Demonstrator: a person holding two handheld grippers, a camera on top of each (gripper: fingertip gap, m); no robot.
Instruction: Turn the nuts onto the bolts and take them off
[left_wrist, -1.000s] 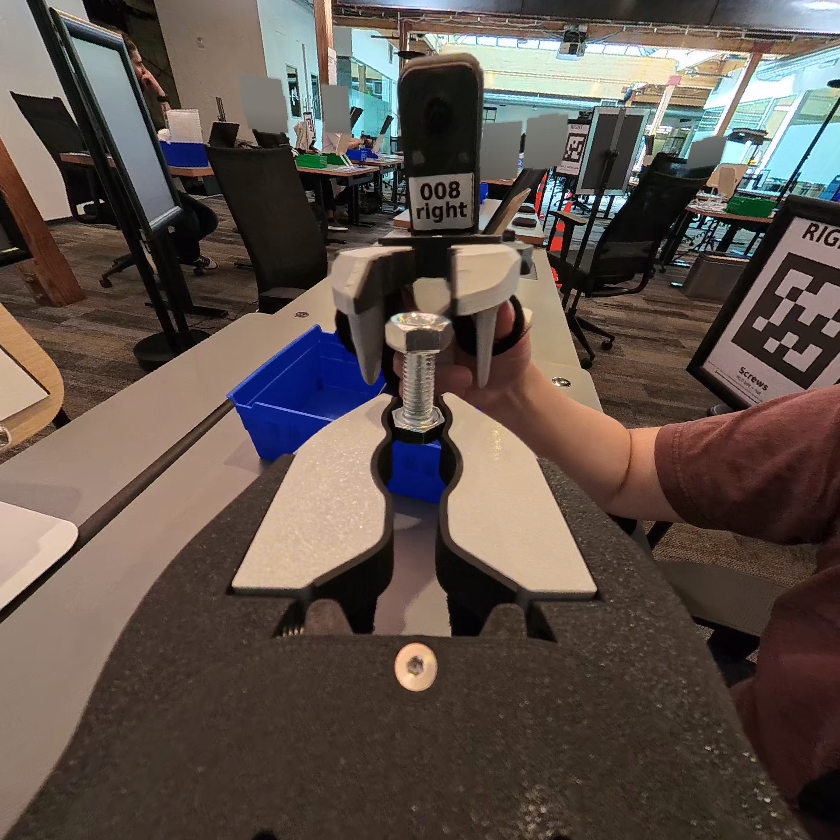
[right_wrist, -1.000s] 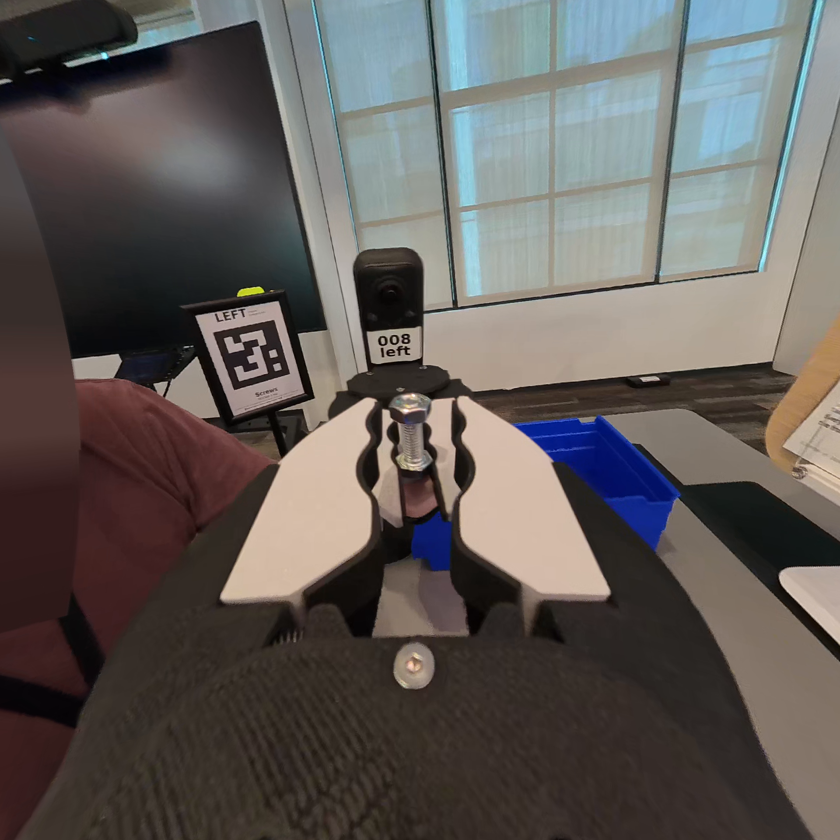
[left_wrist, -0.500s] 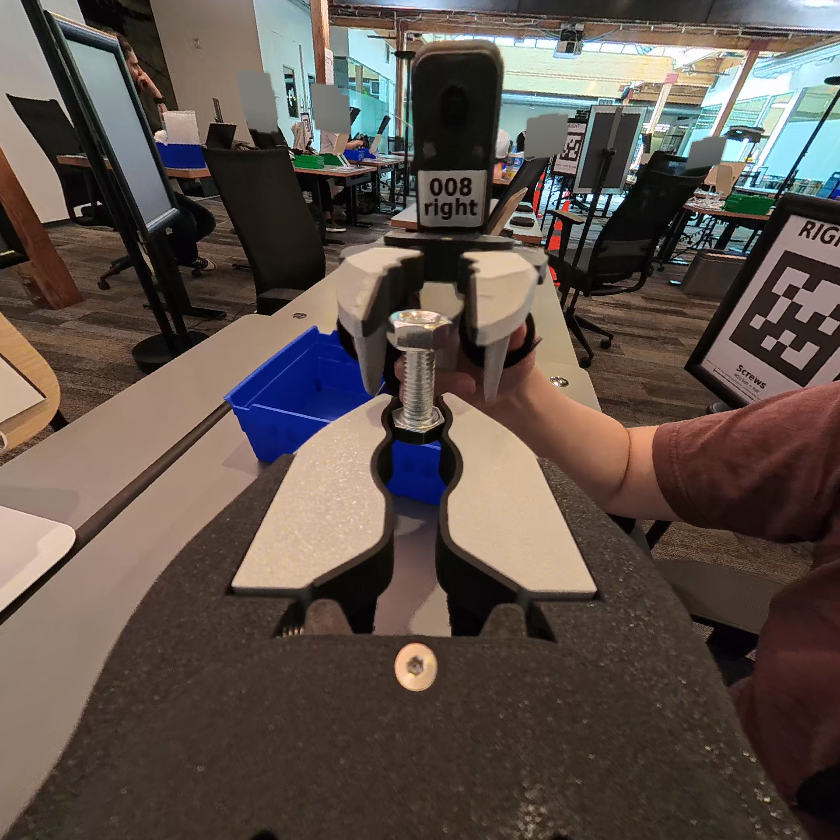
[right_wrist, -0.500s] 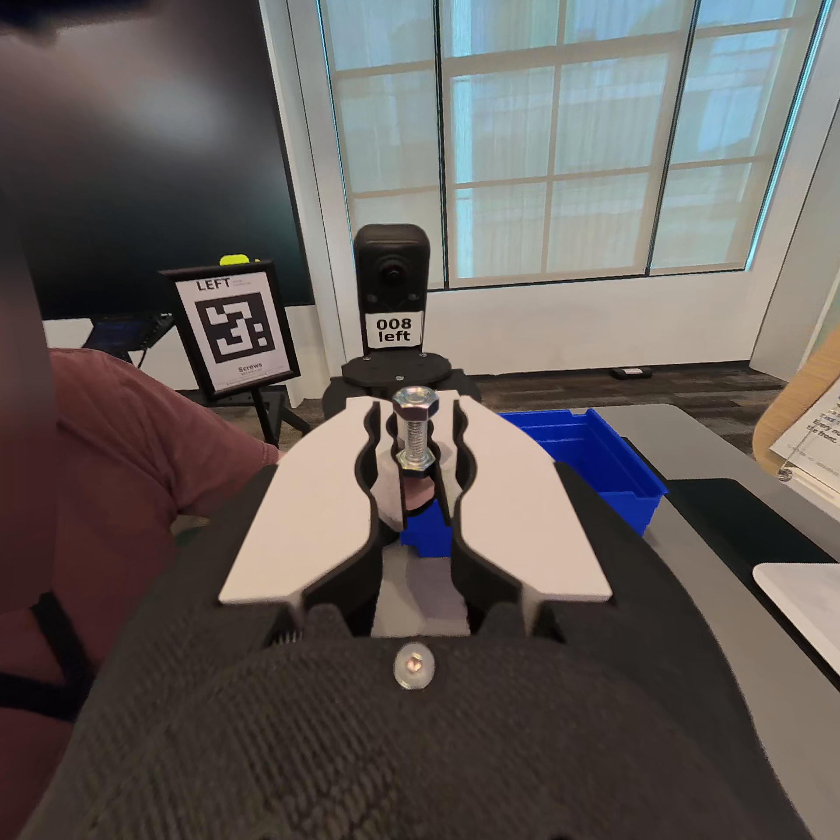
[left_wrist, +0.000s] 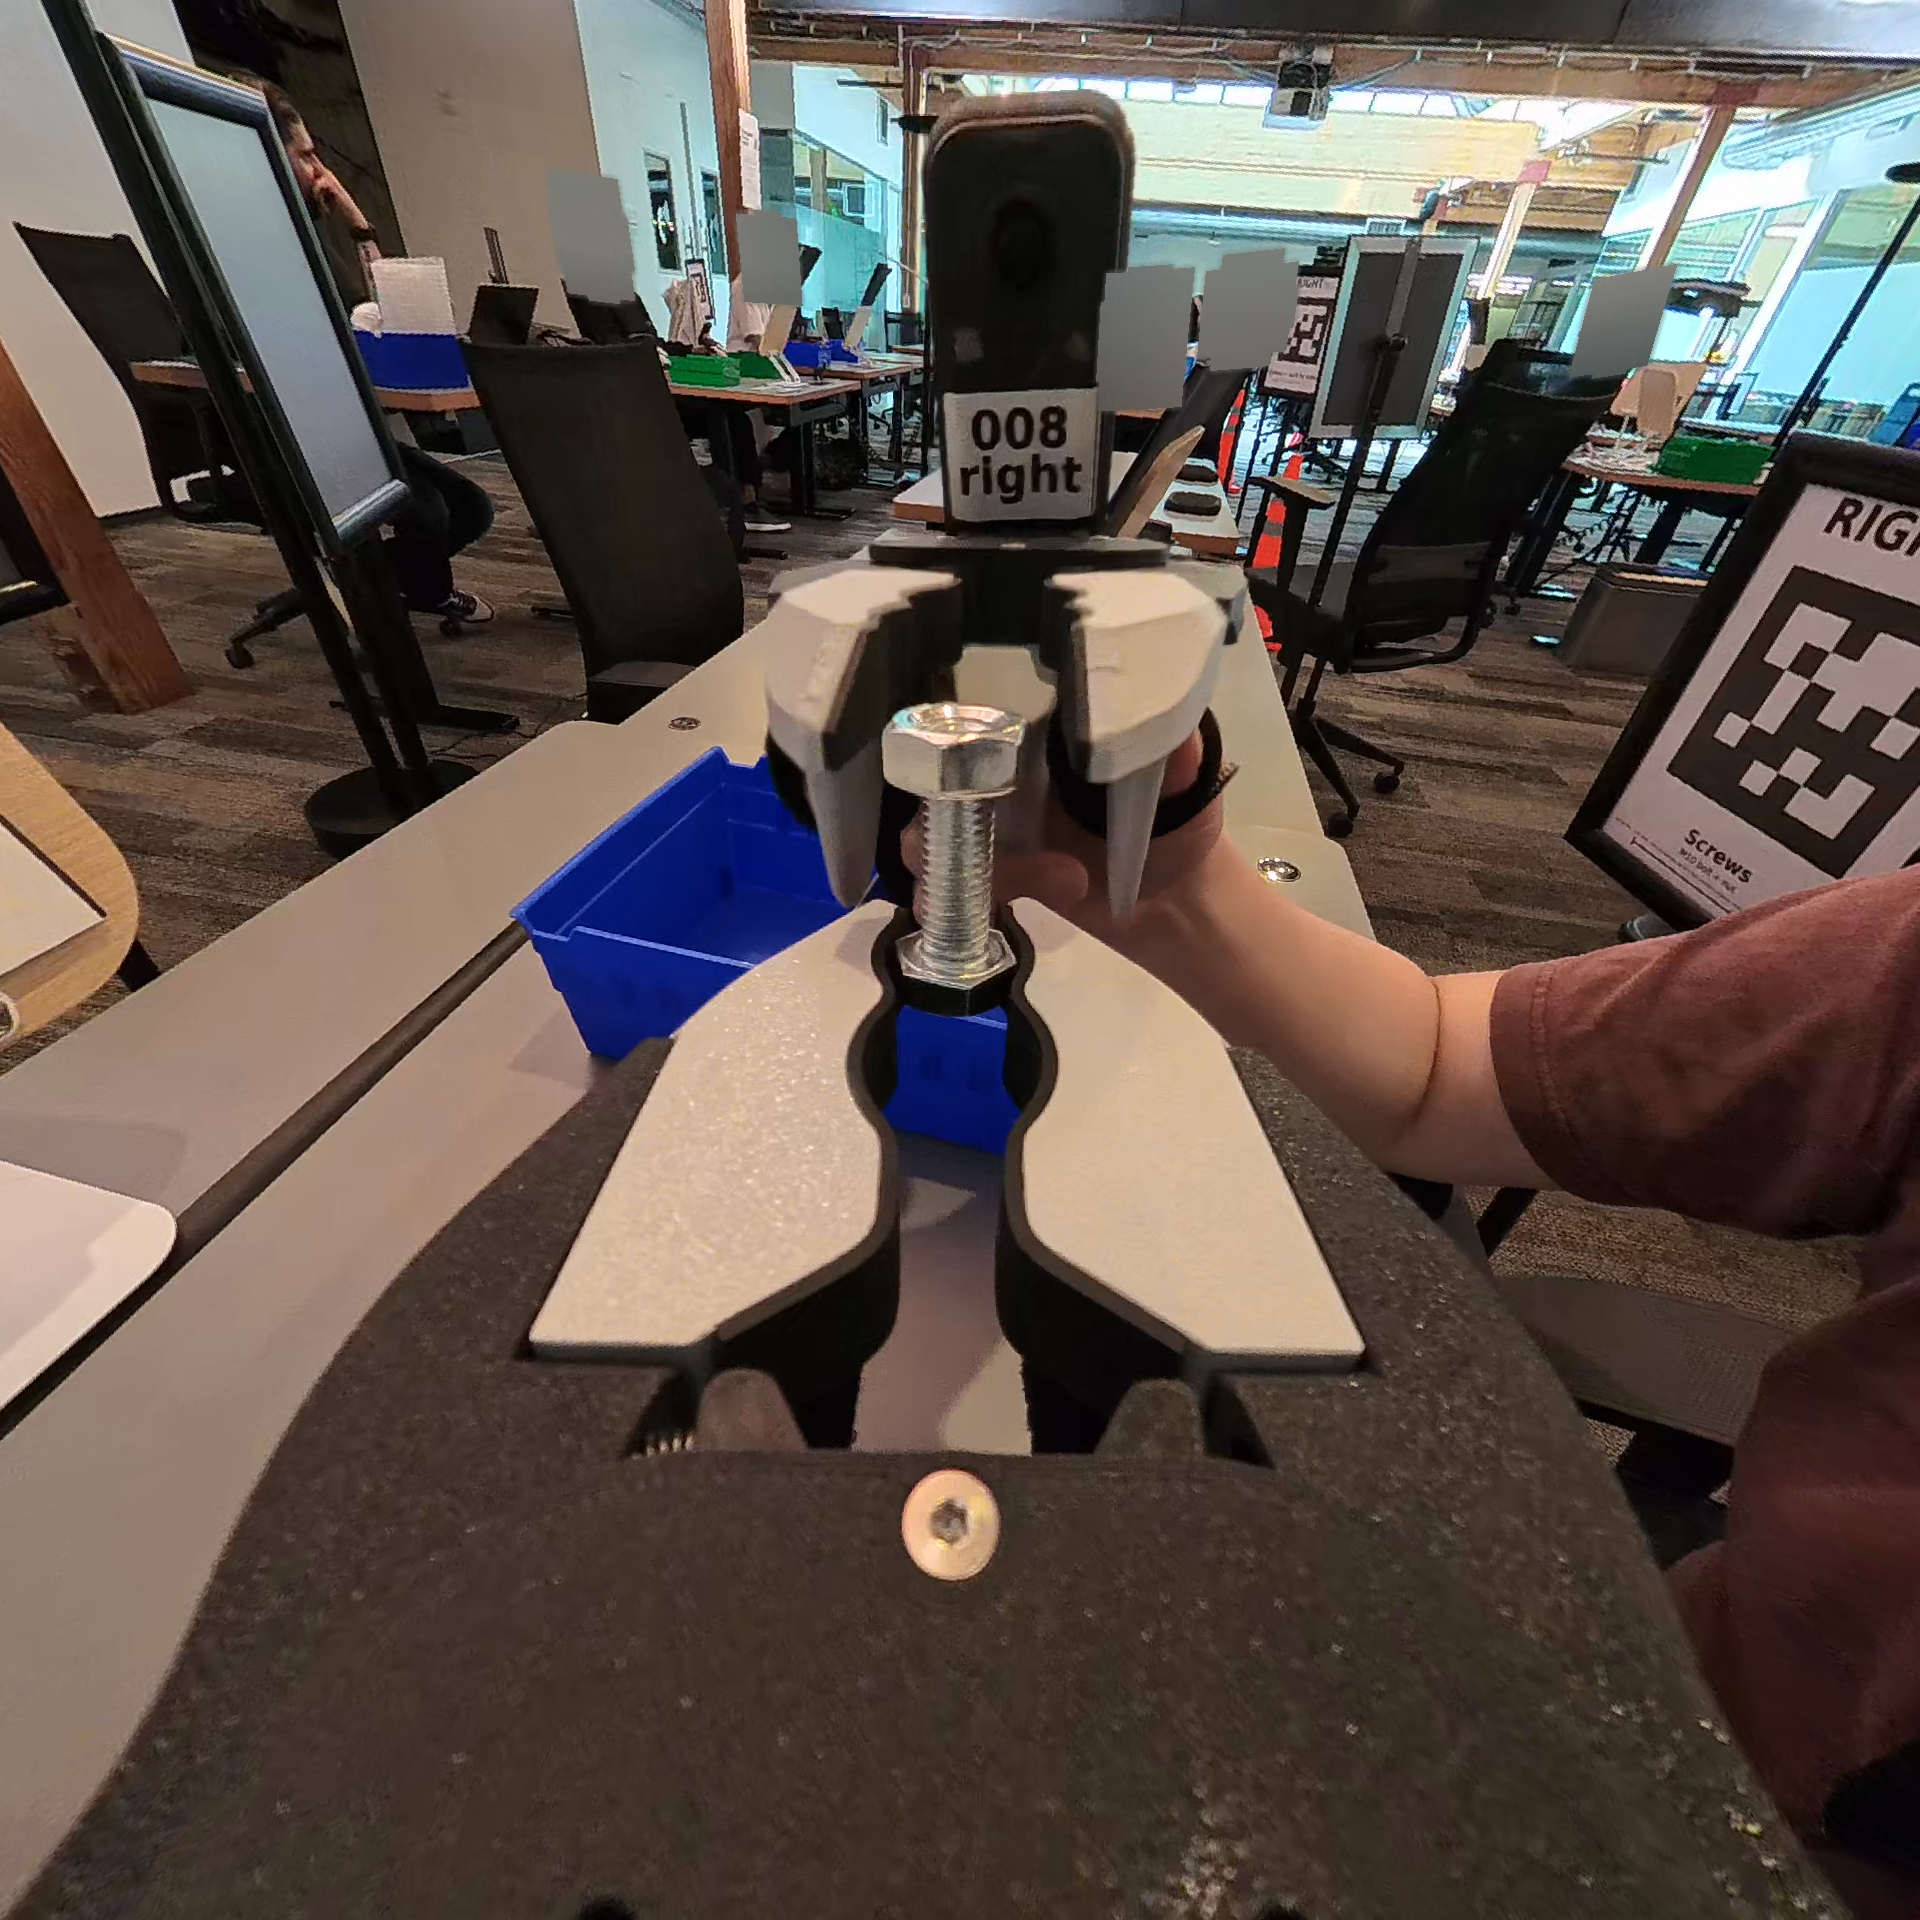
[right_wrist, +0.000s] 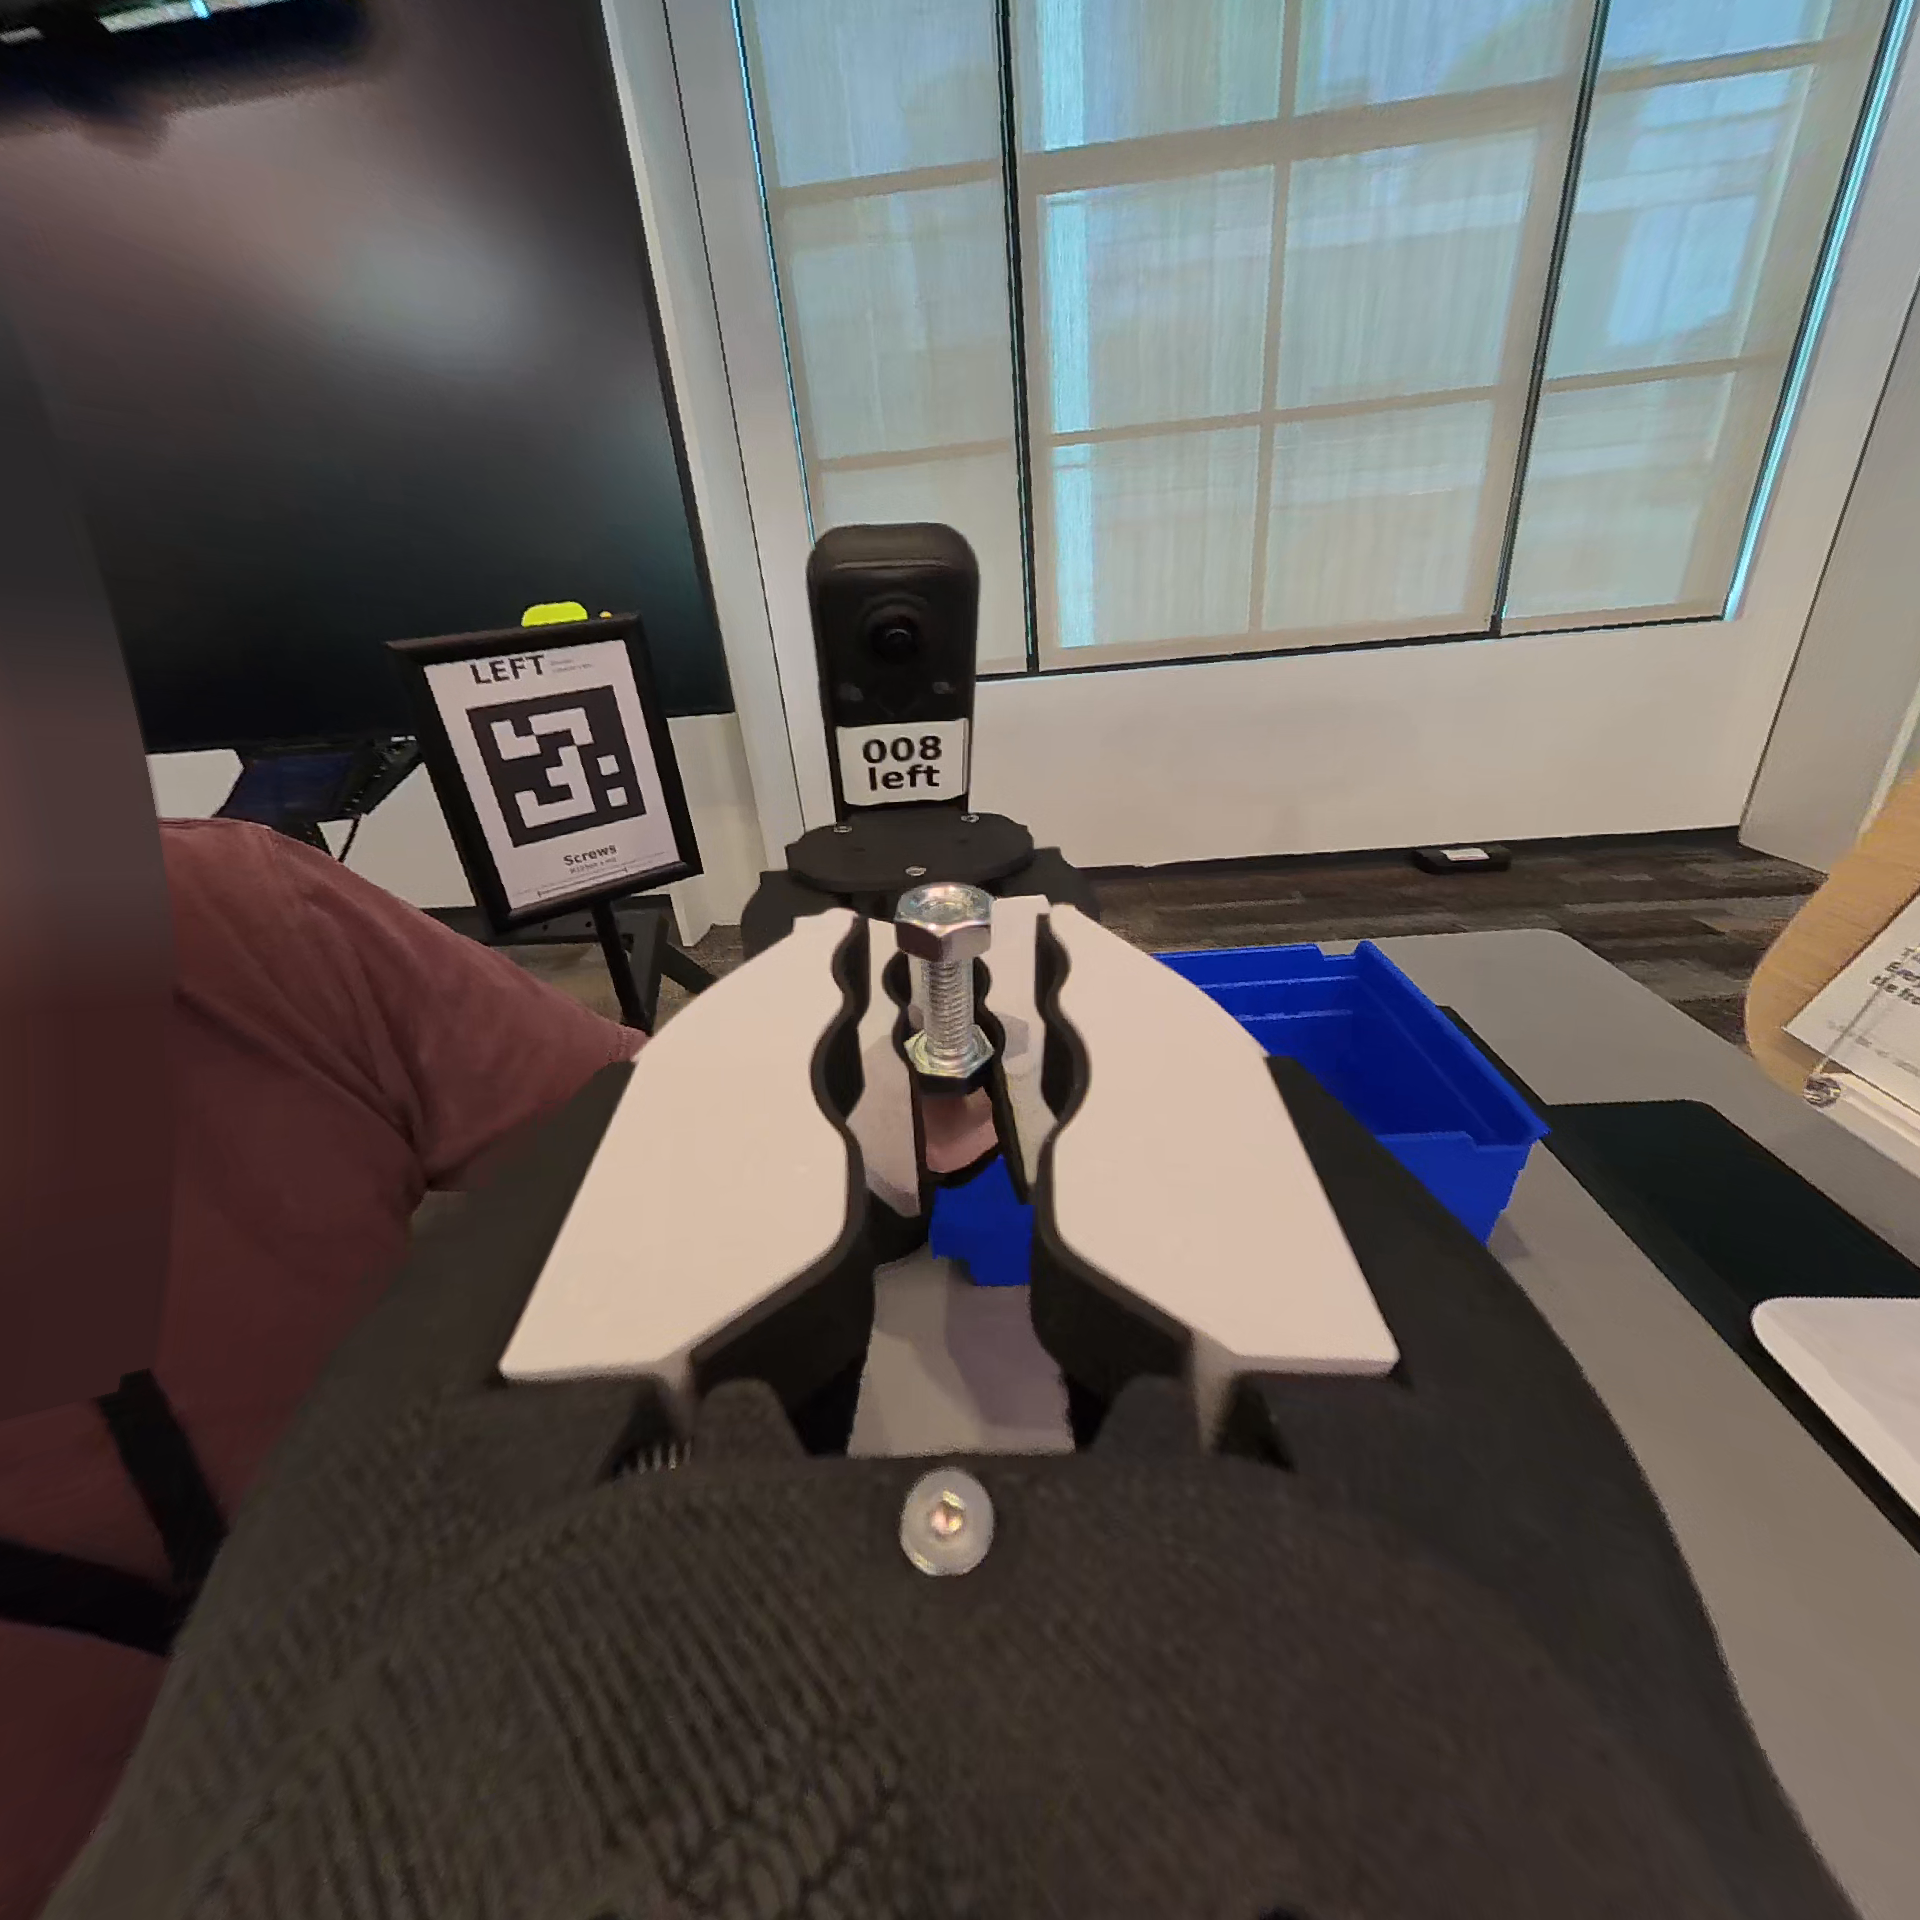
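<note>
Left gripper (left_wrist: 954, 971): fingertips closed on the hex nut (left_wrist: 954, 961), which sits low on the thread of the bolt (left_wrist: 952, 831). The bolt stands upright, hex head at the top, held in the air above the near edge of the blue bin (left_wrist: 665, 925).

Right gripper (left_wrist: 982, 883): faces the left one from the far side, fingers pointing down and towards the left wrist camera. Its jaws are parted, one finger (left_wrist: 847, 821) on each side of the bolt shank; neither visibly touches the thread. The right wrist view shows the same: right gripper (right_wrist: 943, 925) tips flank the bolt (right_wrist: 941, 982) near its head with a gap on both sides, and the nut (right_wrist: 943, 1060) rests in the left gripper's tips farther down.

A hand (left_wrist: 1132, 894) is wrapped around the right gripper from behind, the forearm running to a maroon sleeve (left_wrist: 1704, 1049).

The bin sits on a grey table (left_wrist: 343, 997). A framed marker sign (left_wrist: 1797, 717) stands off the table's right side in the left wrist view; another framed marker sign (right_wrist: 551, 774) stands on a stand before a dark screen (right_wrist: 343, 364) in the right wrist view. Office chairs and desks fill the room beyond.
</note>
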